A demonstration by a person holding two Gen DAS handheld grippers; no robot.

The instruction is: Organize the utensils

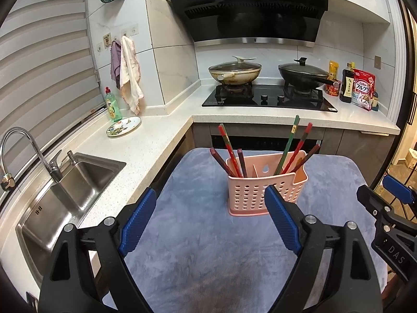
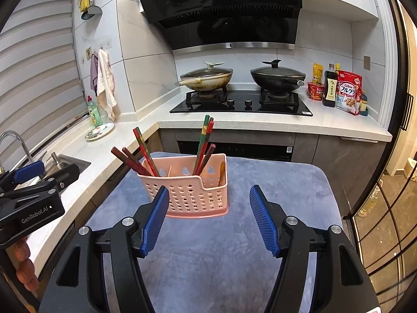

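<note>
Left wrist view: the left gripper [image 1: 211, 219] hangs wide open and empty above a blue cloth [image 1: 208, 260], just short of the pink holder [image 1: 260, 195] that stands upright on it. Right wrist view: the right gripper [image 2: 208, 219] is likewise spread wide, holding nothing, the holder just beyond its left finger [image 2: 156, 219]. All utensils in sight already stand in the holder. Its left compartment carries dark and red chopsticks [image 2: 135, 156] leaning left; the section right of it holds red and green chopsticks [image 2: 204, 143] leaning right; a wooden handle [image 2: 222, 173] shows at its right end. Any tidying seems to call for pinching one stick high on its shaft, while steadying the light holder against tipping.
</note>
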